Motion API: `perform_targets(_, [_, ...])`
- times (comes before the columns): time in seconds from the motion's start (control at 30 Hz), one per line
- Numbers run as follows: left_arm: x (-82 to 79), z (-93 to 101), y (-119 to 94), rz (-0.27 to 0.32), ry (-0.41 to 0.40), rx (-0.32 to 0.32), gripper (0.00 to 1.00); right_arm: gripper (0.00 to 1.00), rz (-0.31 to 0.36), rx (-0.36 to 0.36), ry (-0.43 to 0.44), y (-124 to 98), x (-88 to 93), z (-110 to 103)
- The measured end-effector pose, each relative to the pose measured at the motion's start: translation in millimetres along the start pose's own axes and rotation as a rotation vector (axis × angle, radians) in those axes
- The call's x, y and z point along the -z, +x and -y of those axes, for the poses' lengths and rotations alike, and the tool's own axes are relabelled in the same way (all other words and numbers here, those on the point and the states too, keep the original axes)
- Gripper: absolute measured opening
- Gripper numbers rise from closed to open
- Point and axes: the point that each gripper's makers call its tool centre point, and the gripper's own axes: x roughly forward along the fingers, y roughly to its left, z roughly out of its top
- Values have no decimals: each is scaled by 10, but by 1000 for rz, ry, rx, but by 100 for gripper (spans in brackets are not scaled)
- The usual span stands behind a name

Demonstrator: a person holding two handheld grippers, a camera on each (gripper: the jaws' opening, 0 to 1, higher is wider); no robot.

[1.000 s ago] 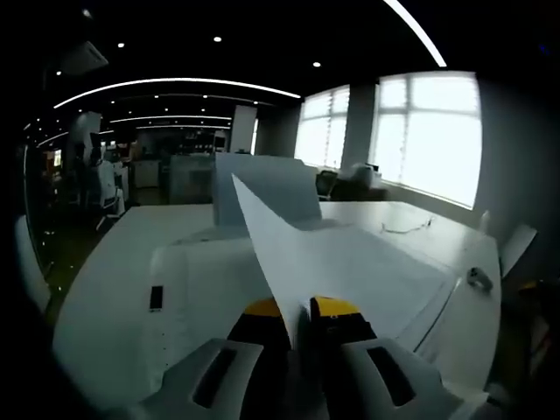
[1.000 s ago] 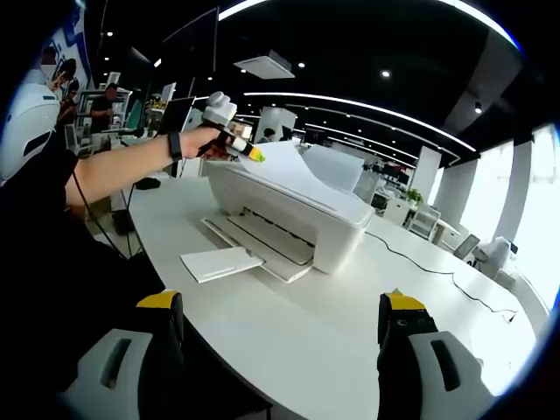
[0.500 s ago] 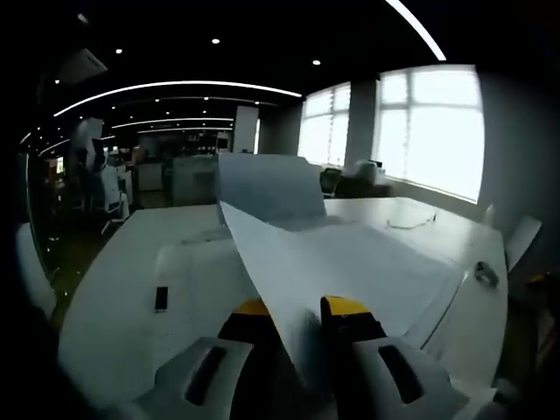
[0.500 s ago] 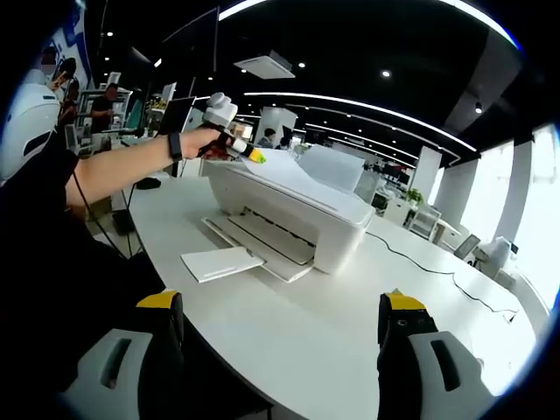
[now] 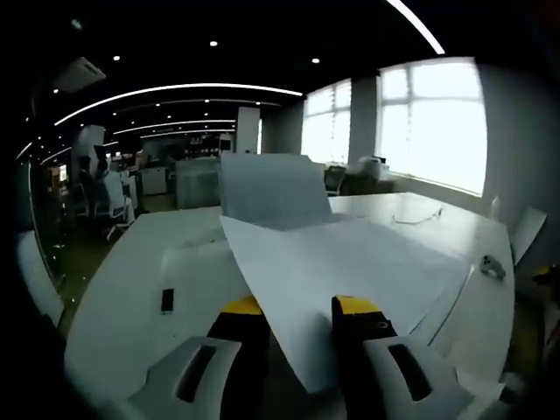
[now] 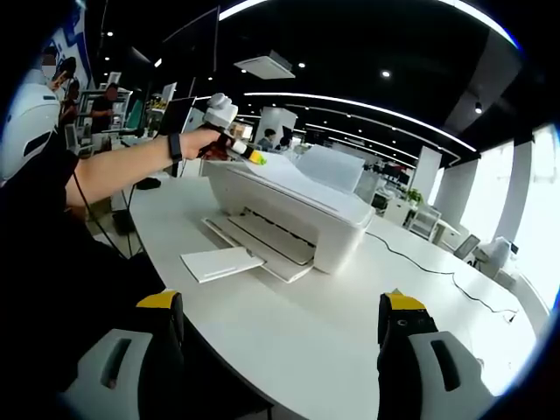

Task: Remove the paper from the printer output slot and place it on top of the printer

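The white sheet of paper (image 5: pixel 350 262) lies flat across the top of the white printer (image 5: pixel 188 271), one corner reaching back between my left gripper's (image 5: pixel 297 308) yellow-tipped jaws, which stand apart and open. In the right gripper view the printer (image 6: pixel 297 227) sits on the white table, the paper (image 6: pixel 302 179) resting on its lid, and the left gripper (image 6: pixel 252 157) is held by a hand at the lid's near-left corner. My right gripper (image 6: pixel 280 306) hangs wide open over the table, well short of the printer, with nothing between its jaws.
An upright sheet (image 6: pixel 337 166) stands in the printer's rear feed. The output tray (image 6: pixel 223 261) sticks out over the table (image 6: pixel 350 341) towards me. A cable (image 6: pixel 437 271) trails to the right of the printer. The person's arm (image 6: pixel 122 168) reaches in from the left.
The paper has dropped from a raised, tilted pose to lying flat on the printer lid. My left jaws have spread apart around its corner. The right gripper has not moved.
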Motion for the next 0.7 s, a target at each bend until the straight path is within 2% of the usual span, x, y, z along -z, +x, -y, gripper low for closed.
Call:
perform_targets(0.5, [31,-49,26,-17,14,-18,43,87,0,-1,-1,6,-5,-2])
perform_targets(0.7, [19,-57,13,-12,17,-26,44,87,-2,-1,-1,9,0,-7])
